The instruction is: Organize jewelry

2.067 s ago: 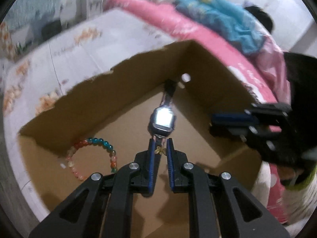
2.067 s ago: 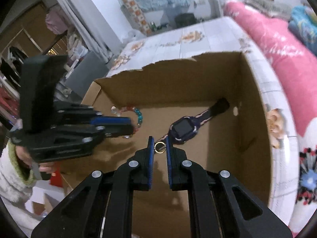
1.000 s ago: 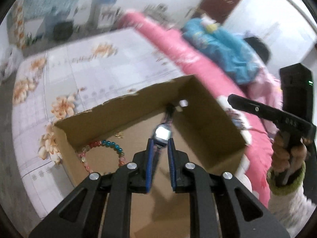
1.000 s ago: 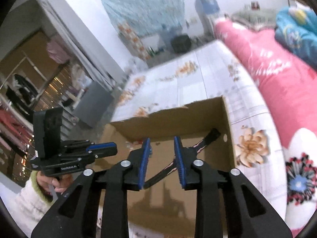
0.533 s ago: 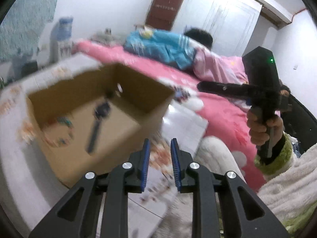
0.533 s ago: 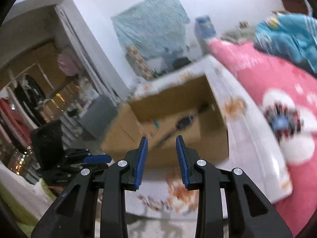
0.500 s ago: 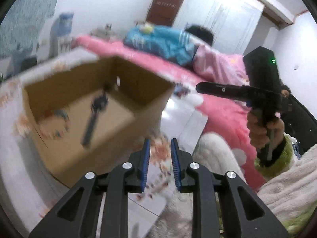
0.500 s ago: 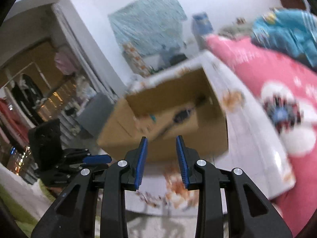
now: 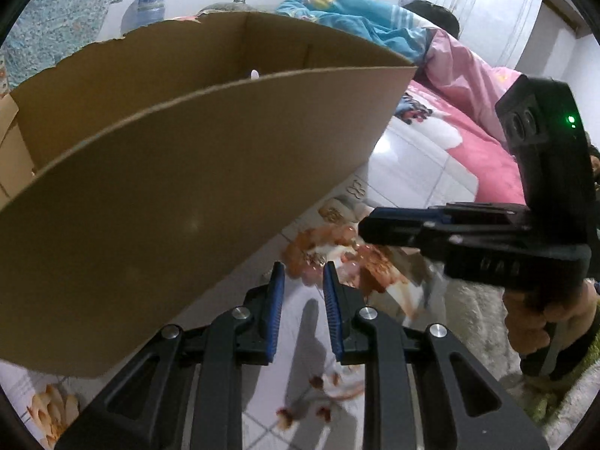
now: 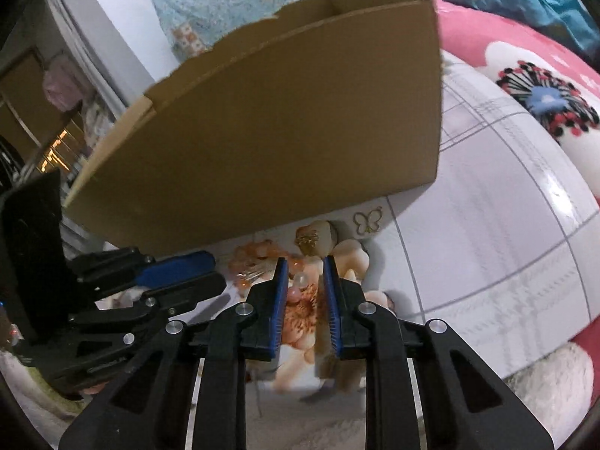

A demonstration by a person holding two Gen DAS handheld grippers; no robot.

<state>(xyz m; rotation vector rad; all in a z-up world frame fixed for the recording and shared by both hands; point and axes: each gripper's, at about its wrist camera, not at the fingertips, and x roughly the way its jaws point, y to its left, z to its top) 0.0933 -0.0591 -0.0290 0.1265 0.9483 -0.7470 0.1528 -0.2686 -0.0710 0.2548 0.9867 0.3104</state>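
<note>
While both cams sit low by the box, here's the rundown:
left gripper (image 9: 302,279): jaws apart, nothing between them
right gripper (image 10: 303,273): jaws parted too, empty, right over a beaded bracelet (image 10: 300,285)
cardboard box (image 9: 180,187): on the floral tablecloth (image 10: 487,232), near wall hides what's inside
gold butterfly piece (image 10: 367,221): flat on the cloth, just beside the box's base
other gold trinket (image 10: 306,240): next to it, too small to tell

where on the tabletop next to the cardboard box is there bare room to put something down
Free: the plain white tablecloth right of the cardboard box, toward the pink bedding. Crowded: the strip before the box's near wall, with the gold butterfly piece, beads and both hand-held grippers.
</note>
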